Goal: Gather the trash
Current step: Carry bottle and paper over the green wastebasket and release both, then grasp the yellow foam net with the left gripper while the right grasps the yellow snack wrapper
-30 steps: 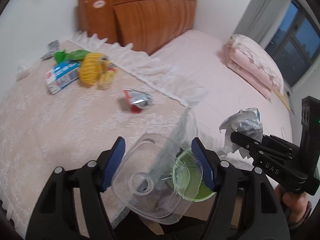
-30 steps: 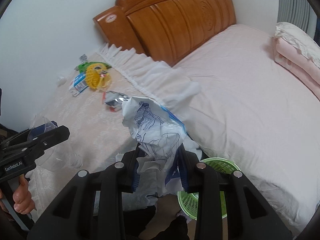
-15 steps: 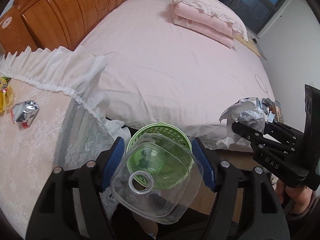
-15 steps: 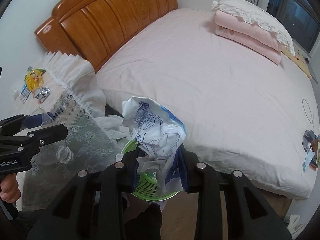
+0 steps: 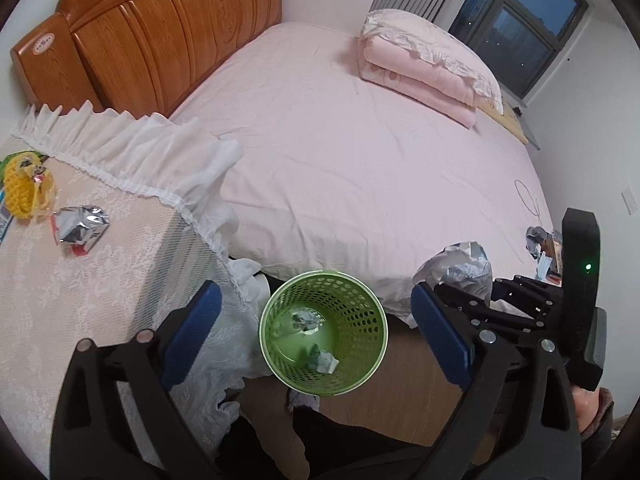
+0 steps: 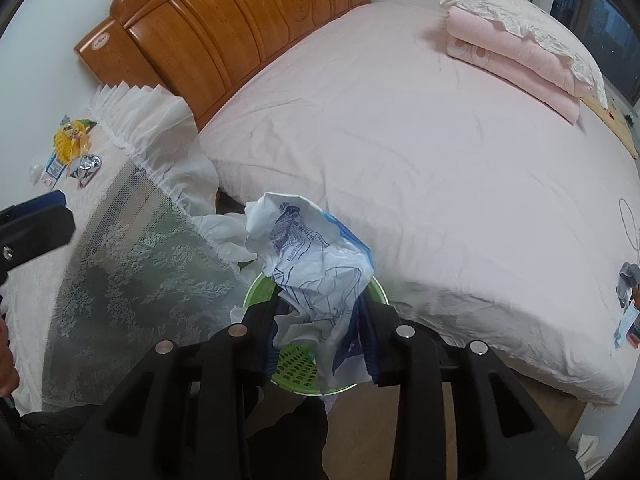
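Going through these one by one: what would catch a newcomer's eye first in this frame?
Probably the green basket on the floor between bed and side table, directly below the open, empty left hand-held gripper, with a few scraps inside. Next, the crumpled white-and-blue wrapper clamped in the right hand-held gripper above that basket. More litter, a foil packet and yellow netting, lies on the lace-covered table.

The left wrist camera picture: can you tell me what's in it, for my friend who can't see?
The left gripper, its jaws just opened with nothing between them, hangs over a green bin on the floor with scraps inside, beside a pink bed. At right, the right gripper holds crumpled paper. A silver wrapper and yellow net lie on the lace-covered table.
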{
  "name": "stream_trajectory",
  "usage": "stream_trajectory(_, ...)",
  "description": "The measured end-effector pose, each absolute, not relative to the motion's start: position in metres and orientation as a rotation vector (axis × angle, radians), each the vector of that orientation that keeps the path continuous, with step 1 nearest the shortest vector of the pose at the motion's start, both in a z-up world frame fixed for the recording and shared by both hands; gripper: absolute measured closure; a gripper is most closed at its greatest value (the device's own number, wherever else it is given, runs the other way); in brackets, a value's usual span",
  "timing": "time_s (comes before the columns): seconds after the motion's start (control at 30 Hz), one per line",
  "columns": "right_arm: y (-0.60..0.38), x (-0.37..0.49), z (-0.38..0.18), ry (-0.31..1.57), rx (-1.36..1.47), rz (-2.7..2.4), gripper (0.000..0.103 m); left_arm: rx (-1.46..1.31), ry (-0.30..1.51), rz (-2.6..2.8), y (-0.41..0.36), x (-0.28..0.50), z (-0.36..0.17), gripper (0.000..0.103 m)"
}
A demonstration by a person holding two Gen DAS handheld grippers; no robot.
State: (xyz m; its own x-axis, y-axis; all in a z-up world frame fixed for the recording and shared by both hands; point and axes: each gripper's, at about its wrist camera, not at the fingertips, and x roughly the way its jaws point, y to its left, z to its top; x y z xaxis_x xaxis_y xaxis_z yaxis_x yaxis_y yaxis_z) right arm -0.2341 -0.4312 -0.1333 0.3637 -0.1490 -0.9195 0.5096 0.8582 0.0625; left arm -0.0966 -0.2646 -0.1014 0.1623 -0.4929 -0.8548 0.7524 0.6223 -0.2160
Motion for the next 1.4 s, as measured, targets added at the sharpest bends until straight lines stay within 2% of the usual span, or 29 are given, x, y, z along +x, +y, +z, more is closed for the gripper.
stream_trajectory(0.1,-0.422,-0.229,-0.144,1.158,0.368,-0.402,0.065,0.273,1.038,-0.864,-0.250,-0.093,-0.092,0.008)
stream_trajectory(0.13,-0.419,-0.227,-0.147,1.168,0.371,-0.390,0.056,0.269,1.028,-0.850,-0.244,-0.091,-0.090,0.008)
stream_trajectory(0.17,-0.416,-0.226,-0.149,1.174,0.371,-0.386,0.037,0.264,1.022,-0.835,-0.239,-0.089,-0.088,0.008)
stream_trajectory(0.2,-0.414,-0.224,-0.151,1.173,0.364,-0.392,0.026,0.259,1.016,-0.818,-0.233,-0.087,-0.086,0.008)
stream_trajectory(0.23,-0.411,-0.223,-0.150,1.165,0.351,-0.407,0.011,0.256,1.011,-0.798,-0.227,-0.085,-0.085,0.008)
stream_trajectory(0.27,-0.408,-0.221,-0.150,1.160,0.344,-0.412,0.005,0.253,1.005,-0.781,-0.220,-0.082,-0.084,0.008)
stream_trajectory(0.93,-0.359,-0.151,-0.123,1.106,0.297,-0.286,0.003,0.086,1.014,-0.470,-0.104,-0.032,-0.085,0.008)
stream_trajectory(1.4,-0.267,-0.019,-0.114,1.062,0.107,-0.048,0.003,-0.032,1.000,-0.345,-0.033,0.026,-0.076,0.008)
